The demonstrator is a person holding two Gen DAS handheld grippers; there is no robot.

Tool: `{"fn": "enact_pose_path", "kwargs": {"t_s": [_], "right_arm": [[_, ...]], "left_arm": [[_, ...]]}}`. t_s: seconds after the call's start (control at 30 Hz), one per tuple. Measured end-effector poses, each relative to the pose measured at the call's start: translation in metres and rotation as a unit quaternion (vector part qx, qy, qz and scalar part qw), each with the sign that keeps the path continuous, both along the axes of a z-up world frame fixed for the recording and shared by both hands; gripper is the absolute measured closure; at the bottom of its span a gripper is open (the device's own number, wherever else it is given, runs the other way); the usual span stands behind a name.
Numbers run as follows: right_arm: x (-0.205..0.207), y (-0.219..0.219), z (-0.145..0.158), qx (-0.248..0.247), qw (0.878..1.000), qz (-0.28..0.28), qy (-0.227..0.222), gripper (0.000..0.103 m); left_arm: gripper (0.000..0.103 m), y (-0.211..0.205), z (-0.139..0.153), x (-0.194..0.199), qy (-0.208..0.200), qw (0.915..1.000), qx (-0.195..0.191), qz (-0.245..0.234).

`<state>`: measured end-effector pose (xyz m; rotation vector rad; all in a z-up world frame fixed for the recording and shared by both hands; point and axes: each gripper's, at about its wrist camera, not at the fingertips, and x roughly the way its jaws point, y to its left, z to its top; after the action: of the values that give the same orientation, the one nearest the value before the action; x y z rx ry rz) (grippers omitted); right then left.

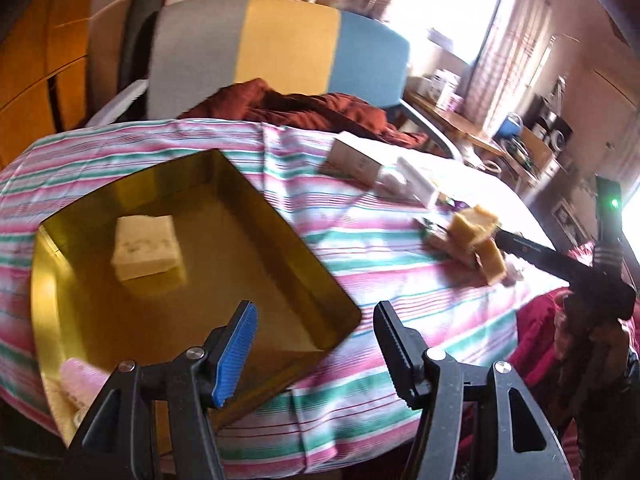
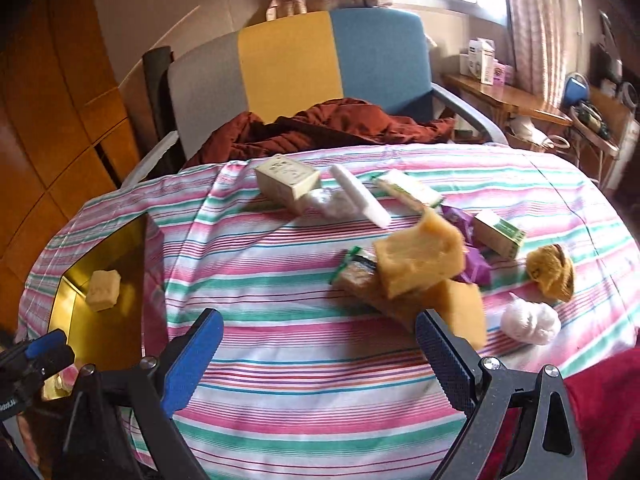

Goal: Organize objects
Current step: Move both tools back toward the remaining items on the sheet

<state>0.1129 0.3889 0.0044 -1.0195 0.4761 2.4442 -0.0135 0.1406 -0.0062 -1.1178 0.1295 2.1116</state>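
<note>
A gold tray (image 1: 72, 320) lies on the striped cloth at the left, with one pale soap block (image 1: 146, 246) in it; the tray (image 2: 68, 300) and block (image 2: 103, 290) also show in the right wrist view. My left gripper (image 1: 316, 354) is open and empty over the tray's near right corner. My right gripper (image 2: 320, 360) is open and empty just in front of a pile of tan soap blocks (image 2: 420, 258), with another tan block (image 2: 460, 308) by its right finger. The right gripper also appears in the left wrist view (image 1: 532, 250) beside the blocks (image 1: 474, 226).
On the cloth lie a beige box (image 2: 286, 182), a white stick (image 2: 360, 196), green-striped boxes (image 2: 500, 234), purple wrappers (image 2: 472, 268), a brown knitted lump (image 2: 550, 272) and a white wad (image 2: 528, 322). A chair (image 2: 296, 68) with a red-brown garment stands behind.
</note>
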Motion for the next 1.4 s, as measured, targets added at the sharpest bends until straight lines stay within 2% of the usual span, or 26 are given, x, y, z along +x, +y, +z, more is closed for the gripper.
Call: {"fn": "enact_pose_path", "kwargs": {"t_s": [0.3,0.43,0.7,0.8,0.93,1.2,1.3,1.4], "right_arm": [[0.049,0.068,0.007,-0.037,0.995,-0.09,0.011,0.006],[0.075,0.107,0.01,-0.06,0.987,-0.148,0.026,0.005],[0.106,0.165,-0.016,-0.138,0.961,-0.235,0.051,0.005],[0.111,0.169,-0.016,-0.155,0.956,-0.238,0.079,0.003],[0.107,0.168,-0.017,-0.164,0.956,-0.222,0.097,0.003],[0.102,0.17,-0.02,-0.172,0.957,-0.209,0.105,0.003],[0.111,0.175,-0.021,-0.181,0.949,-0.228,0.123,0.003],[0.12,0.184,-0.029,-0.211,0.934,-0.258,0.127,0.0]], "left_arm": [[0.042,0.044,-0.001,0.017,-0.003,0.9976,-0.014,-0.068],[0.042,0.067,-0.003,0.022,-0.002,0.995,-0.025,-0.097],[0.042,0.115,-0.01,0.021,0.016,0.9896,-0.061,-0.129],[0.042,0.132,-0.014,0.009,0.009,0.9893,-0.071,-0.127],[0.042,0.149,-0.019,-0.006,-0.024,0.9906,-0.064,-0.118],[0.043,0.182,-0.023,-0.033,-0.062,0.9921,-0.052,-0.096],[0.043,0.196,-0.025,-0.031,-0.066,0.9906,-0.053,-0.108],[0.043,0.213,-0.024,-0.028,-0.064,0.9887,-0.05,-0.126]]}}
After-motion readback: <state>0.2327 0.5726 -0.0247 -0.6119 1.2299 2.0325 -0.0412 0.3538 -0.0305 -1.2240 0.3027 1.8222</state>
